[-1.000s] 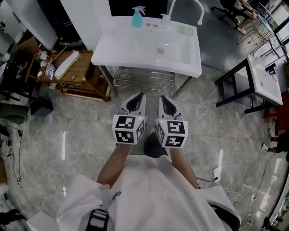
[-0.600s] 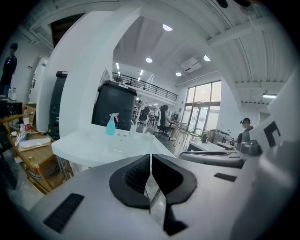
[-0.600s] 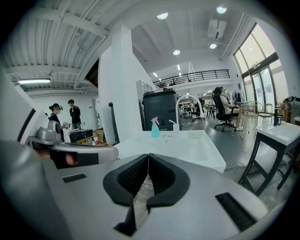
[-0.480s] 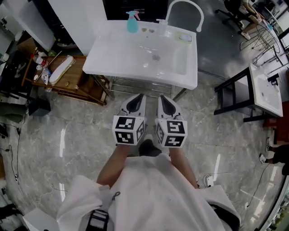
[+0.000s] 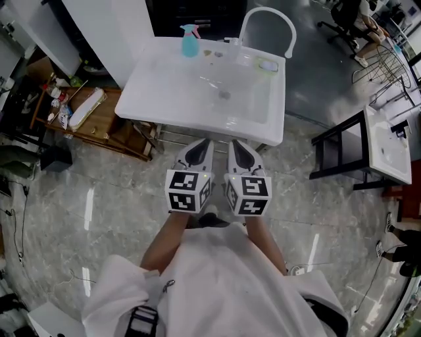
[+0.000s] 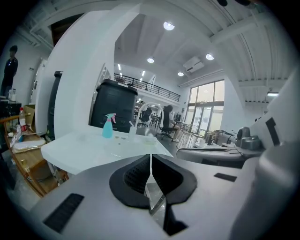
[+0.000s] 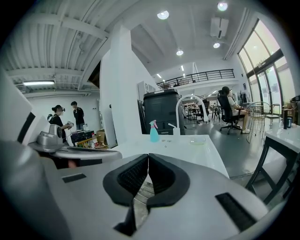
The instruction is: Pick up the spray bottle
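A light blue spray bottle point(image 5: 190, 41) with a pink trigger stands upright at the far left of a white sink unit point(image 5: 158, 79). It also shows in the left gripper view as the bottle point(image 6: 108, 126) and in the right gripper view as the bottle point(image 7: 154, 131). My left gripper point(image 5: 202, 141) and right gripper point(image 5: 235, 143) hang side by side just short of the sink's near edge, well away from the bottle. Both are shut with nothing between the jaws.
A white arched faucet point(image 5: 268, 20) rises at the sink's back, with a small soap dish point(image 5: 268, 65) beside it. A wooden side table point(image 5: 92, 115) with clutter stands to the left, a black-framed white table point(image 5: 385, 141) to the right. Two people point(image 7: 65, 119) stand far left.
Both grippers have moved forward together toward the sink, which now lies closer and lower in the head view. The jaws stayed shut.
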{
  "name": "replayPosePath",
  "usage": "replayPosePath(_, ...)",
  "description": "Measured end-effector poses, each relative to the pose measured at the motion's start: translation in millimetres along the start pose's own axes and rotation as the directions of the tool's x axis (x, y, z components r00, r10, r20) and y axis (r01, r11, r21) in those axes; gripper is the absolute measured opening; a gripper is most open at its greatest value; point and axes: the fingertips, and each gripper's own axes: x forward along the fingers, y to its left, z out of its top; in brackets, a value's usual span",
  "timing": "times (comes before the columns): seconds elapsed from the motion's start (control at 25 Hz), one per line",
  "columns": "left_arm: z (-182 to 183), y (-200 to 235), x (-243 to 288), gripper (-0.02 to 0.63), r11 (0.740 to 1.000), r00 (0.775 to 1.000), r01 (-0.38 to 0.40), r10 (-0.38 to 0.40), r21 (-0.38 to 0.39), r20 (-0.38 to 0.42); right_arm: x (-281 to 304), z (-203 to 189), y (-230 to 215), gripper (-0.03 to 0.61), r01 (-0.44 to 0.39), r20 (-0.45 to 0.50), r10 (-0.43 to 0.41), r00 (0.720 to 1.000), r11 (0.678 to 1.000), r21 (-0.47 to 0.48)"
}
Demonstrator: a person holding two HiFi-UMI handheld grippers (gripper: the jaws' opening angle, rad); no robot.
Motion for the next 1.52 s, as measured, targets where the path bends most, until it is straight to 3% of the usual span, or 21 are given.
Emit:
replayPosePath(0.64, 4.5, 4.4, 9.9, 0.034, 0.999, 0.999, -0.036, 0.036, -0.009, 0.002, 14.7, 5.0, 2.4, 0.028, -0.062, 0.0, 0.062, 0.998, 0.998, -0.029)
replayPosePath(0.92, 9.1, 22.3, 14.0, 0.034, 0.997, 0.997, -0.071, 0.071, -0.021, 0.016, 26.7, 4.7, -0.4, 0.028, -0.068, -0.007, 0.068, 0.998, 0.997, -0.045)
replayPosePath(1.52, 27.7, 59.3, 57.0, 0.034, 0.998, 0.998, -0.061, 0.061, -0.017, 0.011, 85.3, 17.9, -7.3, 0.028, -0.052, -0.012, 0.051, 0.999, 0.998, -0.032)
